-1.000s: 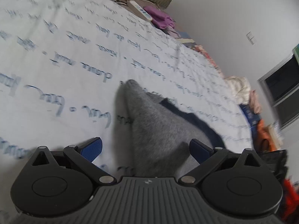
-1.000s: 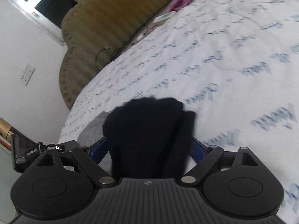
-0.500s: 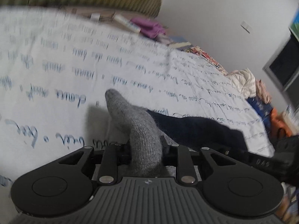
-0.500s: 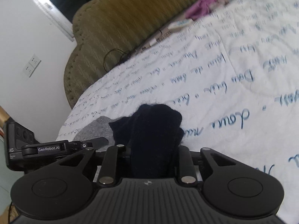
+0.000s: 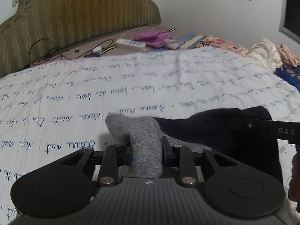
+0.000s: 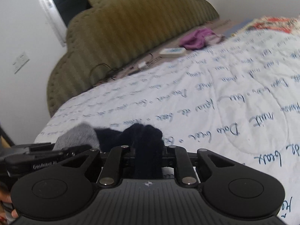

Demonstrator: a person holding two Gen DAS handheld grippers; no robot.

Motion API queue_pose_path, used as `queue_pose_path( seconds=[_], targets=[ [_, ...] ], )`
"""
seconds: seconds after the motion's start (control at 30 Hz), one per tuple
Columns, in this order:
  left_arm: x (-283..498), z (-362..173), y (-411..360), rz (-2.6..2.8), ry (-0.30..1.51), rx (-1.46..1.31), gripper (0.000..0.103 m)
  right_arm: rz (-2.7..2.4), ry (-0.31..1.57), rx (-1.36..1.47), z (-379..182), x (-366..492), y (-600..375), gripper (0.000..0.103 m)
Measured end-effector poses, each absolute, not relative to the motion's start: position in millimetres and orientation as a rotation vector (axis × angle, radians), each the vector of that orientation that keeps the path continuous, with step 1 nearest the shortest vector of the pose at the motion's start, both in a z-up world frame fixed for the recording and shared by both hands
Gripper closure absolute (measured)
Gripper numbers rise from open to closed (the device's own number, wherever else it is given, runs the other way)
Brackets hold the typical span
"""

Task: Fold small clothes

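Observation:
A grey and navy sock lies on the white quilt with blue script (image 5: 168,86). My left gripper (image 5: 146,152) is shut on the grey end of the sock (image 5: 138,131), pinched up between the jaws. The navy part (image 5: 202,127) stretches right to my right gripper's body (image 5: 271,129). In the right wrist view my right gripper (image 6: 148,152) is shut on the navy end (image 6: 146,135), bunched between the jaws. The grey end (image 6: 78,135) and the left gripper's body (image 6: 37,157) show at left. Both sock ends are raised off the quilt.
An olive headboard (image 5: 75,16) stands at the far side. A power strip (image 5: 131,43), cables (image 5: 56,50) and a purple cloth (image 5: 153,37) lie near it. Piled clothes (image 5: 270,54) sit at the far right edge of the bed.
Both grippers have closed on the sock, the left on the grey end, the right on the navy end, and have lifted and tilted up so the headboard comes into view.

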State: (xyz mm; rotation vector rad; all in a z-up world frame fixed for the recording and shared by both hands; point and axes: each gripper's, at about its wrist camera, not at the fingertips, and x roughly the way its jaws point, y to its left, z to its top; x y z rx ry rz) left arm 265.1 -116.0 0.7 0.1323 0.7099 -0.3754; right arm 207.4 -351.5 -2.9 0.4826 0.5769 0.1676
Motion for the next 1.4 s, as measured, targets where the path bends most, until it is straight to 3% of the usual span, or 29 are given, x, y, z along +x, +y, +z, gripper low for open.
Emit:
queue_pose_path(
  seconds=[0.23,0.3,0.37,0.43,0.83,0.93,1.0,1.03,1.07,1.1,1.13,1.4],
  targets=[
    [262.8,1.5,-103.0,-0.324,0.71,0.139,0.033,0.124,0.613,0.513,-10.6,197.9,-355.6,0.08],
    [260.5,3.9,-98.7,-0.313,0.708,0.137,0.024,0.109,0.614,0.527,-10.7,189.4,-359.3,0.071],
    [256.1,4.7,-93.4,-0.312,0.715,0.13,0.023,0.092,0.617,0.549,-11.0,179.3,-364.1,0.043],
    [249.4,4.2,-87.6,-0.316,0.724,0.116,0.021,0.099,0.608,0.587,-11.9,166.4,-368.9,0.029],
    [173.5,-26.9,-16.5,-0.645,0.93,-0.227,0.016,0.324,0.715,0.907,-49.4,80.6,-375.5,0.029],
    [157.4,-35.5,-10.0,-0.683,0.944,-0.241,0.024,0.416,0.722,0.984,-58.8,68.4,-360.9,0.029],
    [150.0,-38.1,-13.0,-0.707,0.948,-0.233,0.045,0.442,0.737,0.989,-62.1,67.4,-346.9,0.032],
    [148.2,-39.3,-14.2,-0.705,0.953,-0.226,0.051,0.435,0.743,0.952,-60.0,69.2,-339.9,0.044],
    [147.5,-39.7,-15.4,-0.69,0.959,-0.218,0.067,0.419,0.758,0.925,-58.9,71.7,-333.8,0.067],
    [148.2,-40.0,-14.9,-0.681,0.965,-0.218,0.079,0.405,0.775,0.924,-60.2,74.7,-329.7,0.077],
    [148.1,-39.5,-13.1,-0.673,0.972,-0.23,0.083,0.398,0.785,0.931,-62.5,77.1,-327.1,0.085],
    [124.6,-24.3,-7.5,-0.637,0.97,-0.199,0.087,0.375,0.749,0.852,-42.5,53.3,-318.6,0.088]
  ],
)
